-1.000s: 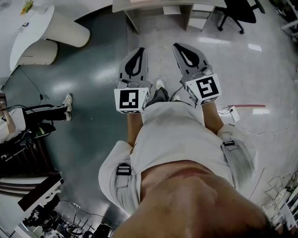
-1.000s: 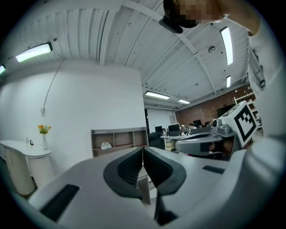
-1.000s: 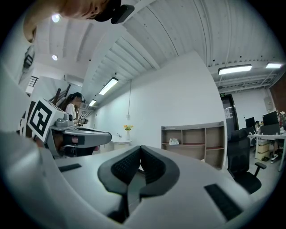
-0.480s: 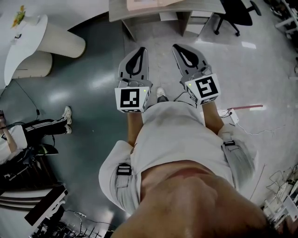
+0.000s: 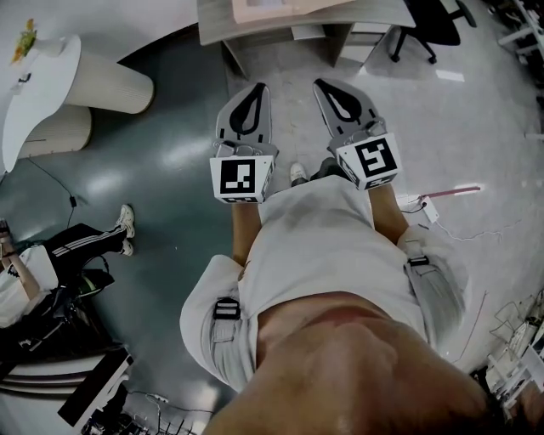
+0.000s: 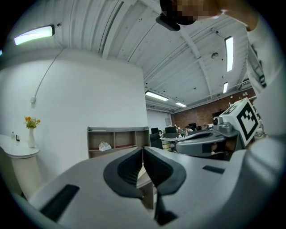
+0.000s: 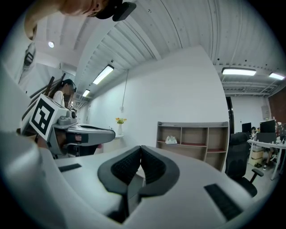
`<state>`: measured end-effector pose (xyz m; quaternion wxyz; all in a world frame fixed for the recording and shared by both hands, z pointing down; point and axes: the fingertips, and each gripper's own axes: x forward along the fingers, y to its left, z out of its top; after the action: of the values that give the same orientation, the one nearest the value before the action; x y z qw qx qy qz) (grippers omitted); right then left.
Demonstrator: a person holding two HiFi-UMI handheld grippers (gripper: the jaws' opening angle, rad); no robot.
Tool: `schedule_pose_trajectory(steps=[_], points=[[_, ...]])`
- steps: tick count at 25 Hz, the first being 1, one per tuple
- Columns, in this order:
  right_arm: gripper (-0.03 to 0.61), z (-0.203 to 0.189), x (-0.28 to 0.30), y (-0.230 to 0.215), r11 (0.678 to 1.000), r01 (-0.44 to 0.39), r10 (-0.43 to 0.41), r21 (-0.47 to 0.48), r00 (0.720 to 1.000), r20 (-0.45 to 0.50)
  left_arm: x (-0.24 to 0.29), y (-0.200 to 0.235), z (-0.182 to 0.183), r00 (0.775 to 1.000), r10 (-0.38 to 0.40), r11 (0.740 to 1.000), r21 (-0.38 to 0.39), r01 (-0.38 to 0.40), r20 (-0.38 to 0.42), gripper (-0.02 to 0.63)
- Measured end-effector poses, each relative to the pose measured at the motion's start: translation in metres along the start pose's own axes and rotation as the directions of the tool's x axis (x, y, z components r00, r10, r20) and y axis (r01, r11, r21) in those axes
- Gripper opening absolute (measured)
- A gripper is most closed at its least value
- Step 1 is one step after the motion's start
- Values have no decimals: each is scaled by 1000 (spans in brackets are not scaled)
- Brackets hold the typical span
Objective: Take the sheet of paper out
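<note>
Grey plastic grippers point level toward the top of the head view, side by side above the floor. The left gripper (image 5: pixel 257 93) has its dark pads pressed together with nothing between them; the right gripper (image 5: pixel 323 87) is likewise clenched and empty. Ahead of them, at the top edge of the frame, stands a wooden shelf unit (image 5: pixel 365 12), well apart from both. What looks to be the sheet of paper (image 5: pixel 263 8), pale tan, lies flat on the unit's top, left of centre and cut off by the frame edge. Its visible long side runs left to right along the unit. In the right gripper view a white crumpled thing (image 7: pixel 170 140) sits in the unit's leftmost compartment
</note>
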<state>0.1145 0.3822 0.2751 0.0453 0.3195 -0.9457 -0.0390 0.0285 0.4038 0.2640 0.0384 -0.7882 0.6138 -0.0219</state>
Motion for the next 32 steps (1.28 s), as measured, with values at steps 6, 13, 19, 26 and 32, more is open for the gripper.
schedule_pose_trajectory(steps=[6, 13, 19, 26, 32], points=[[20, -2, 14, -14, 1000, 10, -10, 2, 1000, -19, 17, 10, 0, 1000, 0, 1000, -14, 0, -5, 26], [20, -9, 42, -38, 1000, -15, 15, -6, 1000, -22, 51, 22, -7, 999, 29, 999, -14, -29, -20, 25], [20, -10, 69, -69, 999, -50, 50, 6, 999, -8, 90, 32, -8, 998, 61, 998, -26, -62, -20, 25], [20, -10, 94, -112, 997, -70, 70, 10, 997, 14, 134, 39, -11, 994, 102, 995, -12, -102, -36, 25], [20, -10, 100, -146, 995, -103, 102, 19, 994, 31, 161, 32, -9, 989, 141, 990, 8, -141, -45, 25]])
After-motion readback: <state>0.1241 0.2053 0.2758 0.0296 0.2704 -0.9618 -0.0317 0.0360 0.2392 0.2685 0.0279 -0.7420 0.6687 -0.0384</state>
